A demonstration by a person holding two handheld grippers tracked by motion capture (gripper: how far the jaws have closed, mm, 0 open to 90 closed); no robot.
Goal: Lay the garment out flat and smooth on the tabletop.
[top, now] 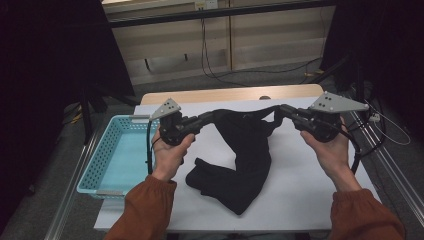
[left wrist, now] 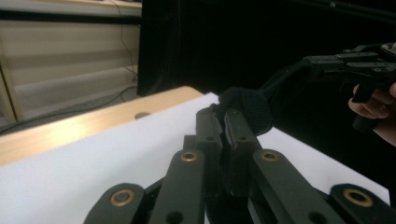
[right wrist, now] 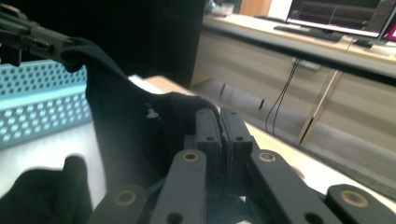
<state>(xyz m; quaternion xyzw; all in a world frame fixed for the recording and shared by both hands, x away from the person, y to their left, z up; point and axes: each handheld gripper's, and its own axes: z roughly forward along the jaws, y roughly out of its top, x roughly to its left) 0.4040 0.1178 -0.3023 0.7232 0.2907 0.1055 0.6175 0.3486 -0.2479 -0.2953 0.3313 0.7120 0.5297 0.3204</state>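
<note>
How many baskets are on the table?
1. The blue basket sits at the table's left edge, beside the left gripper. No others show.

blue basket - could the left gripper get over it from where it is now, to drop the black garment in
Probably yes. The blue basket sits open-topped right beside the left gripper, nothing between them. But the black garment is also clamped by the right gripper, and its lower part lies on the table, so both must travel.

Left gripper (top: 202, 120) and right gripper (top: 285, 111) are held raised, well apart, tips pointing inward toward each other. Jaws of both are clamped closed. Both forearms extend forward.
</note>
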